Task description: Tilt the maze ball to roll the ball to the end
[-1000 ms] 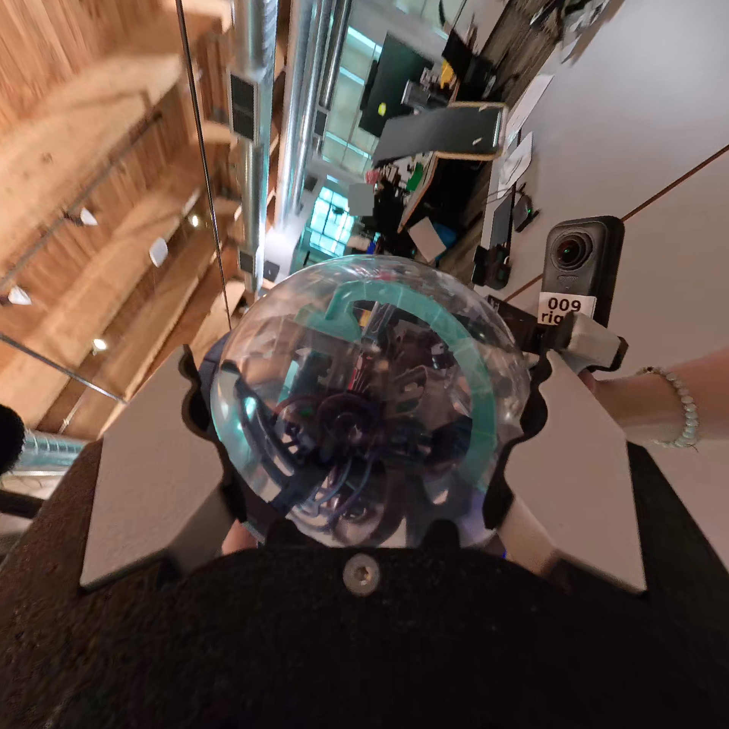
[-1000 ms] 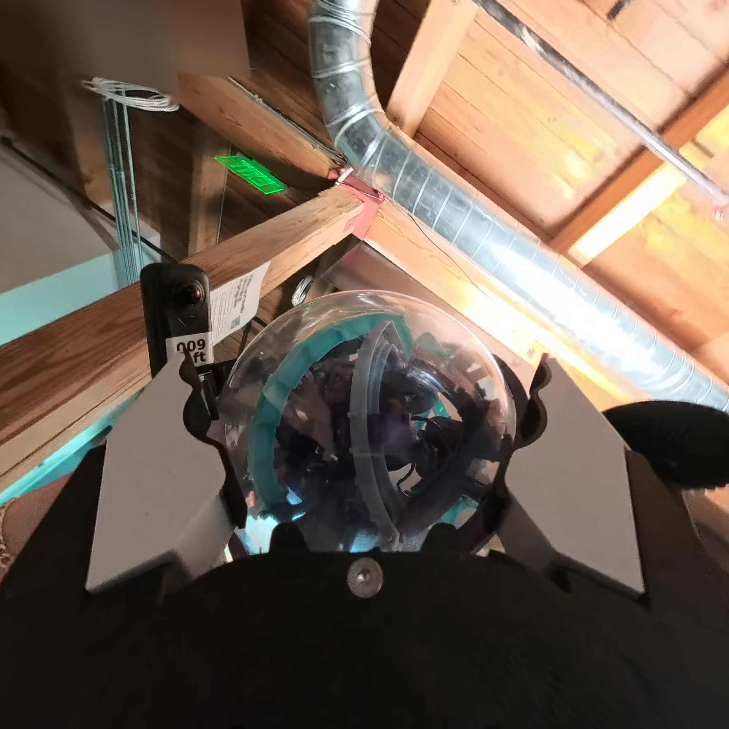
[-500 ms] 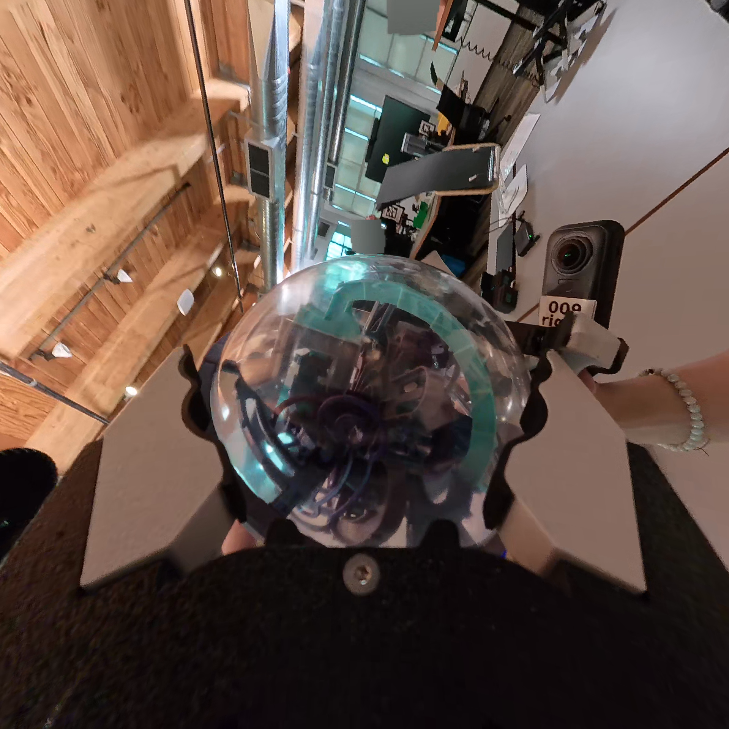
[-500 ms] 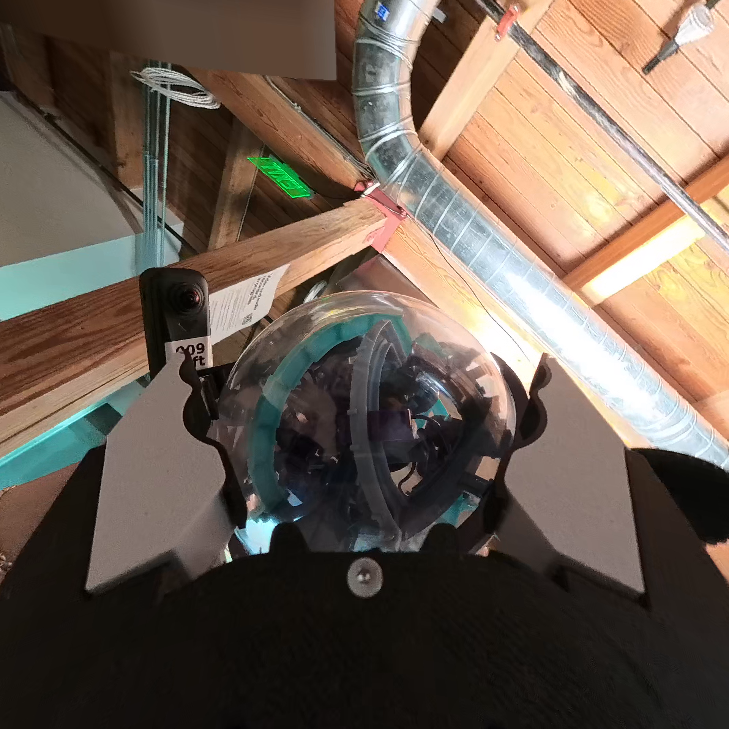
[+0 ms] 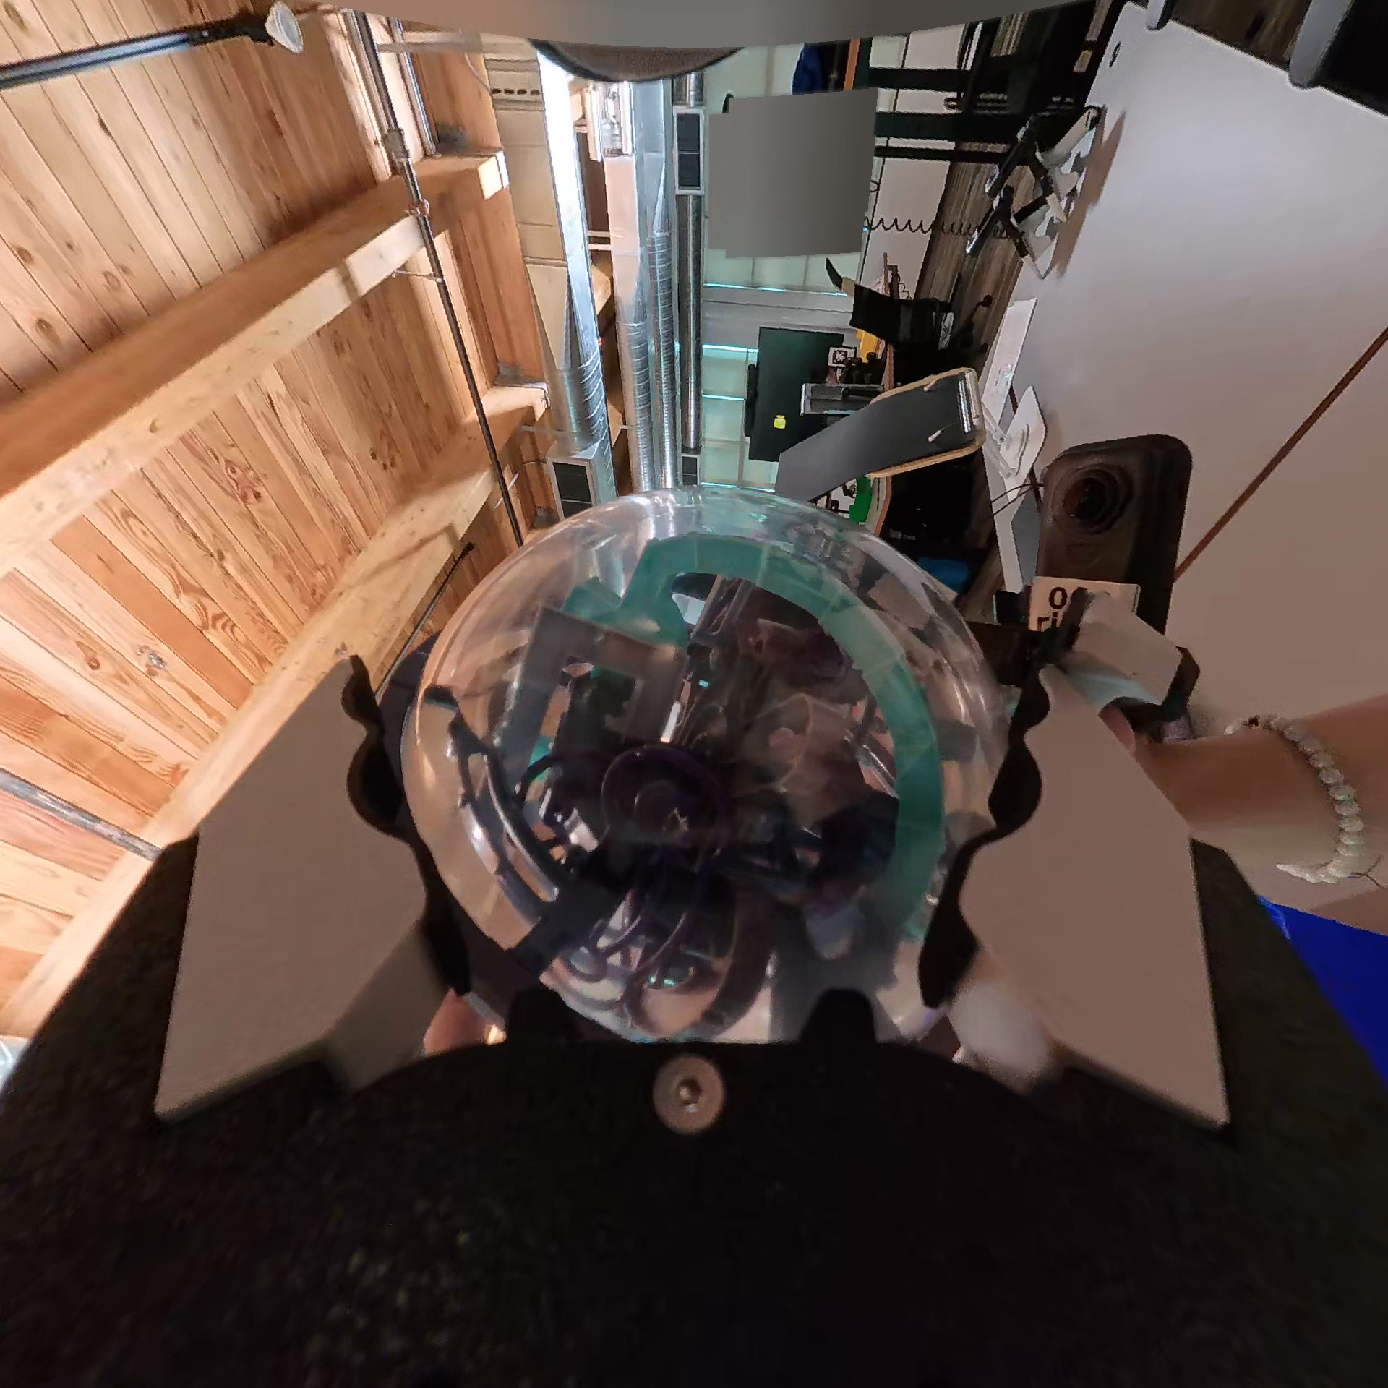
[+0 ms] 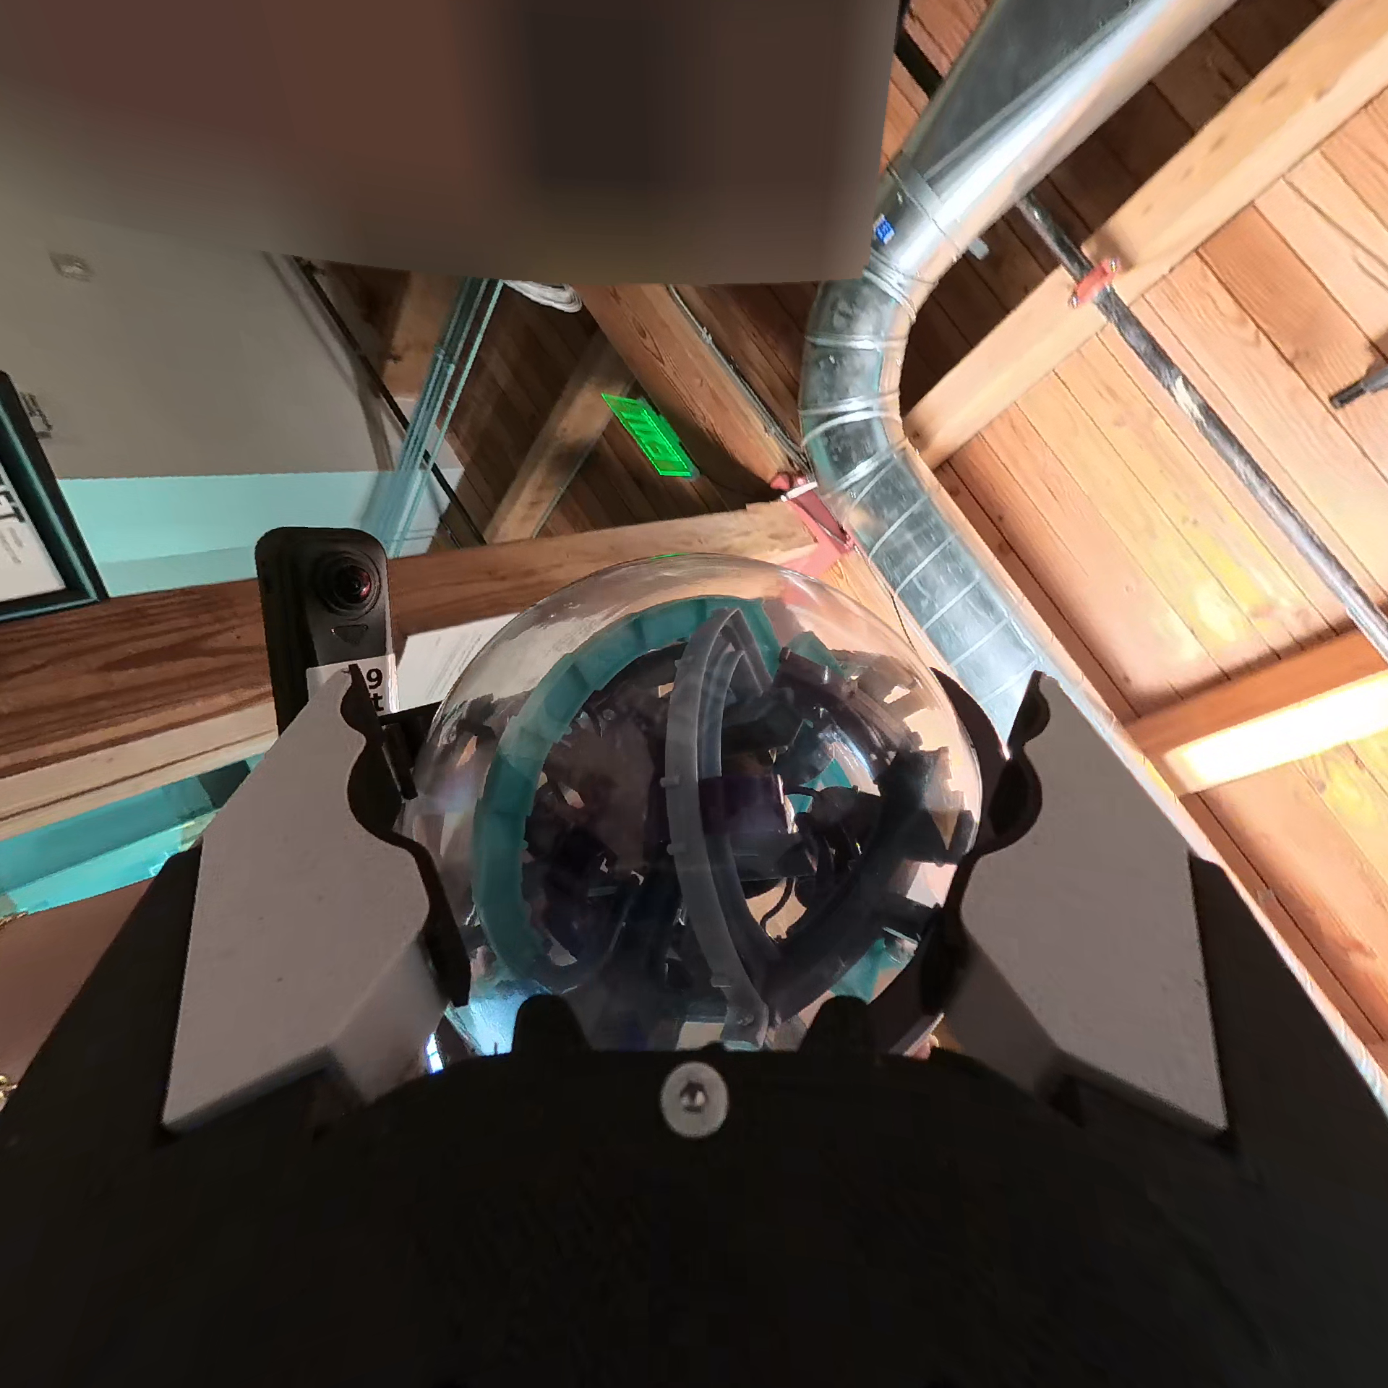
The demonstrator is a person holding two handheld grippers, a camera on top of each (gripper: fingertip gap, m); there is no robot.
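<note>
Clear plastic maze sphere (image 5: 698,758) with teal ring track, dark inner tracks: clamped between left gripper (image 5: 695,751) fingers, likewise right gripper (image 6: 695,758) fingers, held aloft under wooden ceiling (image 6: 1202,526). Small ball not discernible. Advice: tilt slowly, both grippers rotating together, grip pressure even.

Above me I see a ceiling of warm wooden planks (image 5: 188,360) and thick beams (image 6: 1126,225), with a silver ribbed duct (image 6: 864,466) bending across it (a green lit sign (image 6: 650,436) hangs nearby); beyond, pale walls (image 5: 1217,315) and cluttered desks (image 5: 886,443).
</note>
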